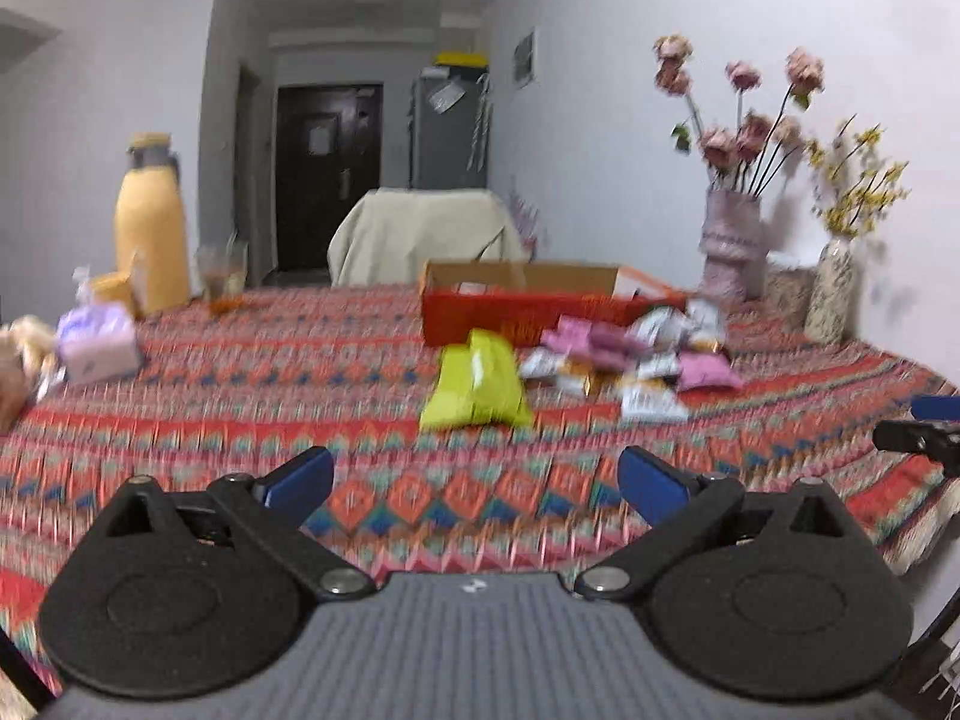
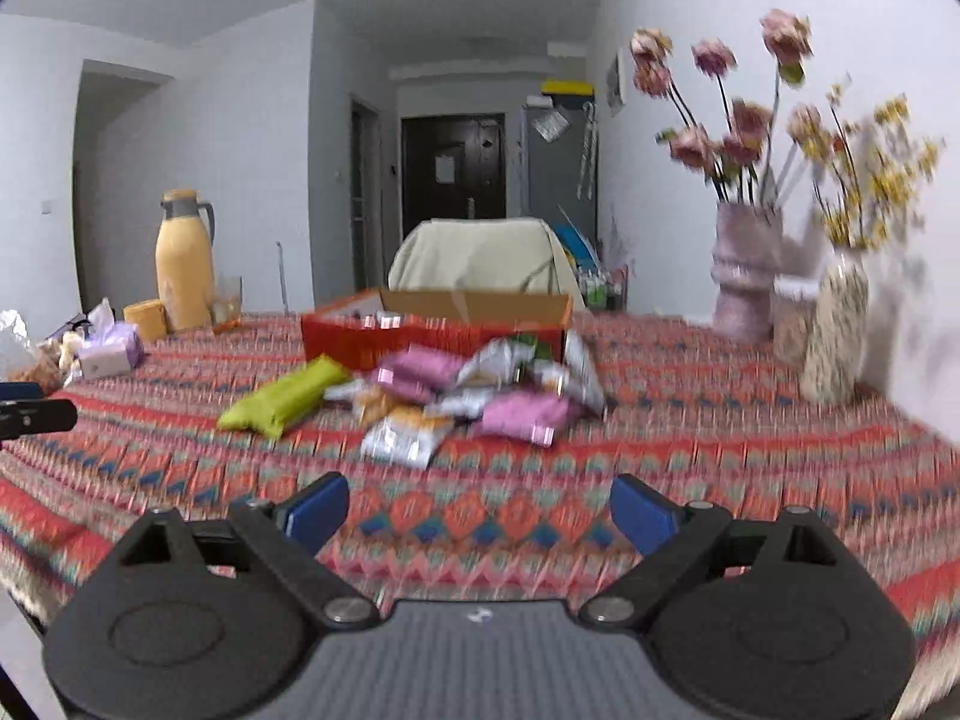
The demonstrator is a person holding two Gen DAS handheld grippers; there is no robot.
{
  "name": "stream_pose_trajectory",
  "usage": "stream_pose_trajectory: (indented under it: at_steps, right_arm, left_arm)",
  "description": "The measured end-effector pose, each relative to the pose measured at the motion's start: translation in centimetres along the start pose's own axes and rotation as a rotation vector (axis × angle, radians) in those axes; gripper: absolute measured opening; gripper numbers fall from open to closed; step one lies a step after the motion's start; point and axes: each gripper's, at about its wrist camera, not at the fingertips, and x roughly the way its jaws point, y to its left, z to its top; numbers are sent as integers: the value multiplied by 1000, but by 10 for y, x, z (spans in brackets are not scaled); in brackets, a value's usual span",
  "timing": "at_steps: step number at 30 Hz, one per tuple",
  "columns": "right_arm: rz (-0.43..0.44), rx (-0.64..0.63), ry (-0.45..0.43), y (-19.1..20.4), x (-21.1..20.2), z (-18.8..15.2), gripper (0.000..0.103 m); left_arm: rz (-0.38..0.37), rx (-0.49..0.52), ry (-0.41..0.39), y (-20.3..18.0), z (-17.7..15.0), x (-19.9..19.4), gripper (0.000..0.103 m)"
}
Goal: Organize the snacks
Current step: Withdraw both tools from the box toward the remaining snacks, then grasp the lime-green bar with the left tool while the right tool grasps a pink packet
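A heap of snack packets [image 1: 630, 360] [image 2: 468, 396], pink, white and orange, lies on the patterned tablecloth in front of an open red cardboard box [image 1: 528, 306] [image 2: 432, 327]. A yellow-green packet [image 1: 477, 387] [image 2: 285, 396] lies at the heap's left. My left gripper [image 1: 474, 480] hovers over the cloth short of the yellow-green packet, open and empty. My right gripper [image 2: 480, 510] hangs short of the heap, open with nothing between its blue pads. Each gripper's tip shows at the edge of the other's view.
A yellow thermos [image 1: 150, 228] [image 2: 183, 264], a glass [image 1: 225, 276] and a purple tissue pack [image 1: 99, 342] [image 2: 111, 351] stand at the back left. Two flower vases [image 1: 732, 252] [image 2: 834, 336] stand by the right wall. A draped chair [image 1: 426, 234] sits behind the table.
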Motion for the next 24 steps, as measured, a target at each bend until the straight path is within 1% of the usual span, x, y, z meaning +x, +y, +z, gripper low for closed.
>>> stream_pose_trajectory:
  at_steps: [2, 5, 9, 12, 14, 16, 19, 20, 22, 24]
  right_arm:
    - [-6, 17, 24, 5, -2, -19, 94]
    - [-10, 64, 63, 5, -2, -38, 94]
    - [-20, 104, 99, -3, 4, -47, 94]
    - [-35, 120, 101, -6, 6, -49, 94]
    - [-29, 135, 102, -10, 8, -47, 94]
    - [-27, 148, 104, -13, 13, -44, 94]
    - [-41, 147, 124, -18, 30, -31, 94]
    - [-50, 139, 128, -19, 37, -25, 94]
    - [-61, 117, 131, -21, 52, -11, 94]
    - [-64, 96, 133, -24, 71, 3, 94]
  left_arm:
    - [14, -28, 23, 2, -10, 3, 103]
    - [9, -49, 63, 7, -17, 7, 103]
    - [18, -71, 76, 12, -16, 13, 103]
    - [22, -82, 87, 14, -15, 17, 103]
    - [32, -70, 89, 13, -11, 23, 103]
    - [23, -51, 80, 10, -1, 31, 103]
    - [-42, -13, 39, 4, 22, 55, 102]
    - [-51, -1, 44, 1, 29, 65, 101]
    - [-61, 49, 57, -8, 44, 92, 92]
    - [-74, 117, 59, -17, 57, 122, 86]
